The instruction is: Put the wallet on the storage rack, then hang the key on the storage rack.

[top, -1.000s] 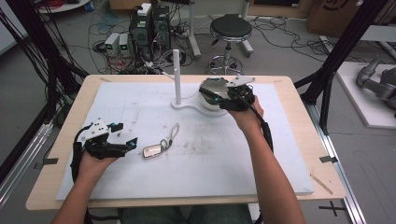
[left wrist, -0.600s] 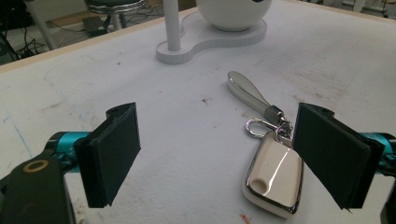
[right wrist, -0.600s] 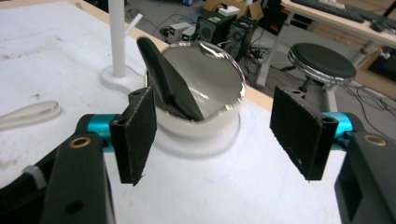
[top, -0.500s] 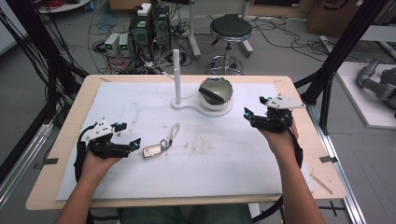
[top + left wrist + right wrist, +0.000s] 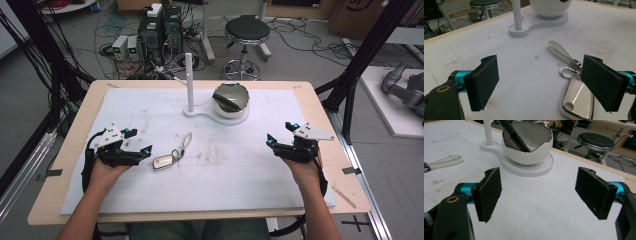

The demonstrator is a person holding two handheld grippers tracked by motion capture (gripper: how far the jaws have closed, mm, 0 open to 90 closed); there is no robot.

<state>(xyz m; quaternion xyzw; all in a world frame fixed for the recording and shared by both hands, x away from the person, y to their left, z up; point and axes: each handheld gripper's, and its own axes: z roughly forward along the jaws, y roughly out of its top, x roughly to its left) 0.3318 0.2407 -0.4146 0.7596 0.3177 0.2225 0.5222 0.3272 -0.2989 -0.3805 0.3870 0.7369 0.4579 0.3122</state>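
Chrome-edged and slippery-looking, the key fob (image 5: 577, 100) is lying flat on the white mat (image 5: 250, 175), just beside the left gripper (image 5: 143, 151), whose jaws are being held wide apart with one pad almost over the fob's edge. The right gripper (image 5: 281, 134) is being held well away near the mat's right side; its jaws have just been opening and nothing is being held between them. If the fob is pinched on its rounded rim, it is likely being squeezed out sideways; its strap (image 5: 561, 51), possibly loose, could be dragged.
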